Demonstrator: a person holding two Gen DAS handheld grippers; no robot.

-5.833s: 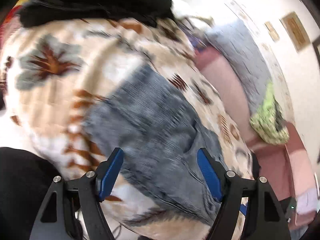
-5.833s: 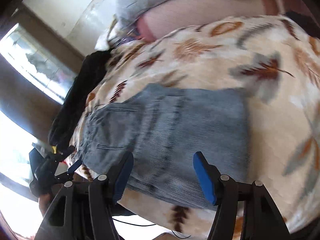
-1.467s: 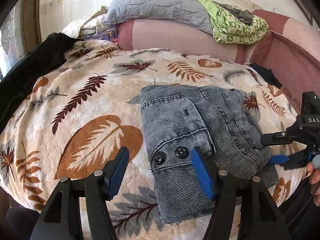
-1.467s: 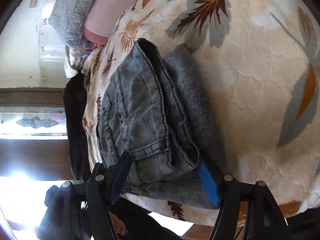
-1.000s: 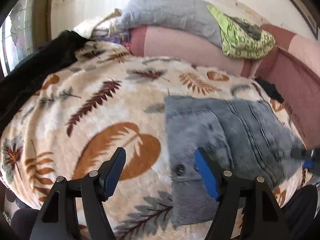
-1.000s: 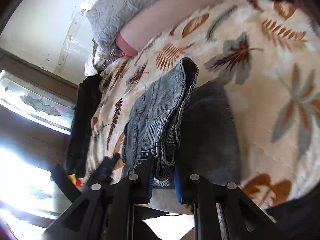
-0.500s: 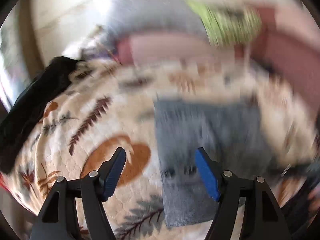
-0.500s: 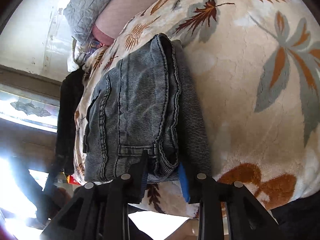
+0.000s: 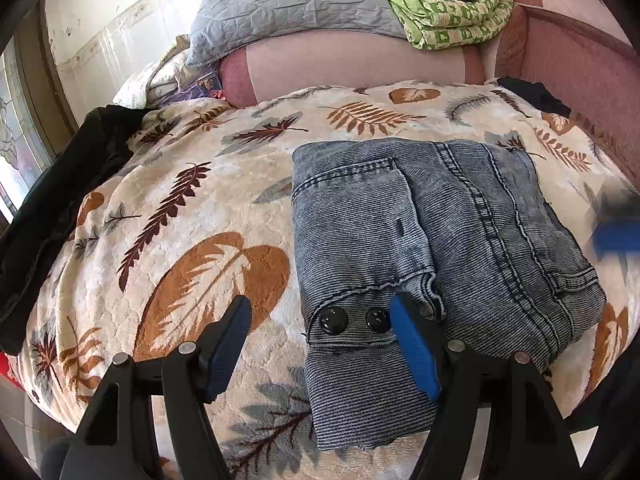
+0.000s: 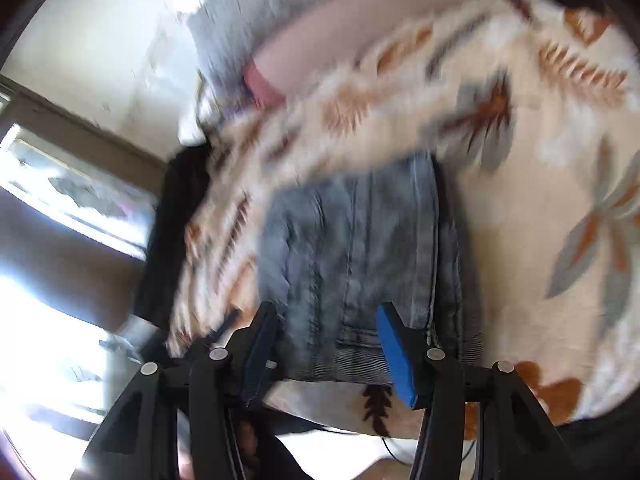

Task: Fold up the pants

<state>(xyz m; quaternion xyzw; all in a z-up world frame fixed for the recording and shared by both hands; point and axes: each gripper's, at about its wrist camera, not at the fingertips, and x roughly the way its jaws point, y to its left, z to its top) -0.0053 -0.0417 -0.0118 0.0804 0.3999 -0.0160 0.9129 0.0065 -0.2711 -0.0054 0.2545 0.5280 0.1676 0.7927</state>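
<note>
The jeans (image 9: 432, 240) lie folded on the leaf-print blanket (image 9: 180, 240); left gripper (image 9: 320, 344) and right gripper (image 10: 324, 344) hover spread, empty; judging folding nearly done, only squaring edges remains

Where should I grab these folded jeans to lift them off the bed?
Probably grip the folded jeans at the thick near-right corner, coming in from the bed's near edge: the layers stack there, while the near-left buttoned flap is a single loose layer.

Grey-blue ribbed pants (image 9: 420, 232) on a cream, brown-leaf-patterned blanket (image 9: 192, 208).
</note>
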